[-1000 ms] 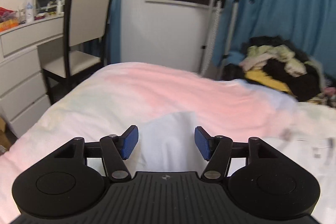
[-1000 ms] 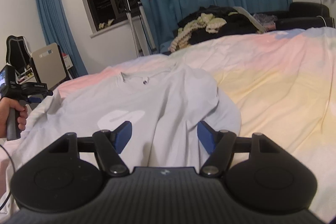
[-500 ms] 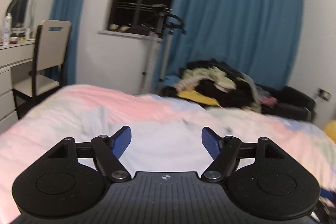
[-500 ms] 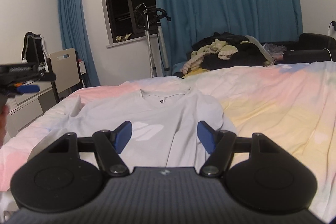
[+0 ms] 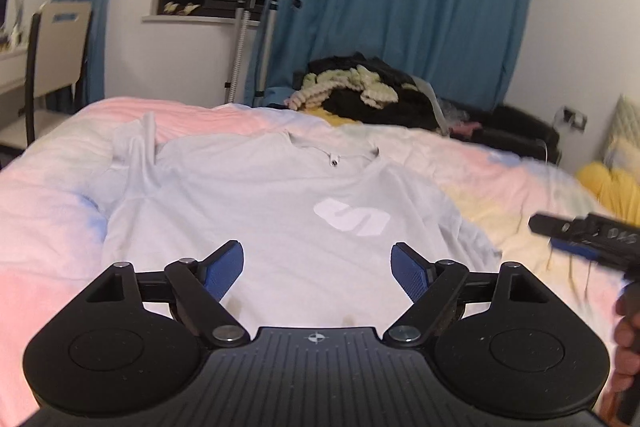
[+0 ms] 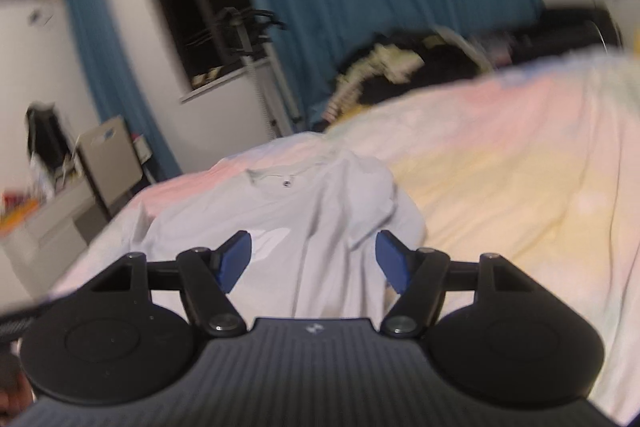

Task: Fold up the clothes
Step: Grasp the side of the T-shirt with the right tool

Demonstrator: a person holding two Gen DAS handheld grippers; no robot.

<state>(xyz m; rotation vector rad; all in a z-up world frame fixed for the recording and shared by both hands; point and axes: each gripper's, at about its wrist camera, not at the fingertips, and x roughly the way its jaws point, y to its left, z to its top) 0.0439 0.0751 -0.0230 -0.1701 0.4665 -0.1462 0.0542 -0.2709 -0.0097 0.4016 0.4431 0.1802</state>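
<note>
A pale grey T-shirt (image 5: 280, 203) with a white chest logo lies face up on the bed (image 5: 48, 227), collar far from me; its left sleeve is bunched up. It also shows in the right wrist view (image 6: 304, 211), blurred. My left gripper (image 5: 318, 269) is open and empty above the shirt's lower part. My right gripper (image 6: 314, 261) is open and empty above the shirt's right lower part; it also shows at the right edge of the left wrist view (image 5: 584, 237).
The pastel pink, yellow and blue bedspread (image 6: 520, 187) spreads to the right. A pile of dark and cream clothes (image 5: 360, 95) lies beyond the bed. A clothes stand (image 5: 256, 27), a window, blue curtains, a chair (image 5: 56, 47) and a white dresser stand at the back left.
The left gripper has swung right, from facing the chair and dresser to facing the shirt. The right wrist view has tilted and blurred with motion. Both grippers stay open.
</note>
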